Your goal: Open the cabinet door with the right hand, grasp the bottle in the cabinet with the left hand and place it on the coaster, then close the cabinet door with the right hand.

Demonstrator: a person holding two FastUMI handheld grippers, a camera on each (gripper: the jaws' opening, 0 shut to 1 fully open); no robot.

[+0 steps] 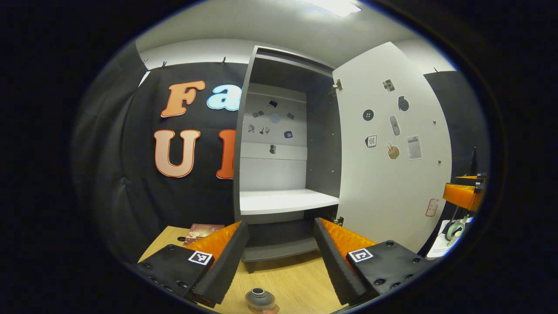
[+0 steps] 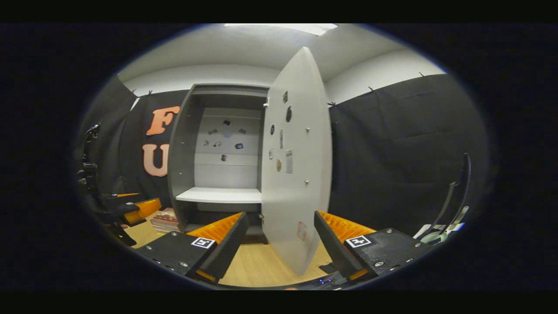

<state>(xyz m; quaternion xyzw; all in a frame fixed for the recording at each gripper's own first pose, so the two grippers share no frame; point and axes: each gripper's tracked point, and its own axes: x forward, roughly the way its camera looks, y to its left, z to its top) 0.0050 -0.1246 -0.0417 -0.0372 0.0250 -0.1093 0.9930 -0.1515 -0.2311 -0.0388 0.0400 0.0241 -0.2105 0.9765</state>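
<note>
The grey cabinet stands open, its white door swung out to the right. Its white shelf is bare. A small grey bottle stands on the wooden table, seen from above, just below my left gripper, which is open and holds nothing. Something reddish shows under the bottle at the frame's edge. In the right gripper view the door is nearly edge-on in front of my open right gripper, its lower part between the two fingers, neither pressing on it.
Books lie on the wooden table left of the cabinet, also seen as a book. A white object with a cable sits at the right. The other gripper hovers at the left, and the right one beside the door.
</note>
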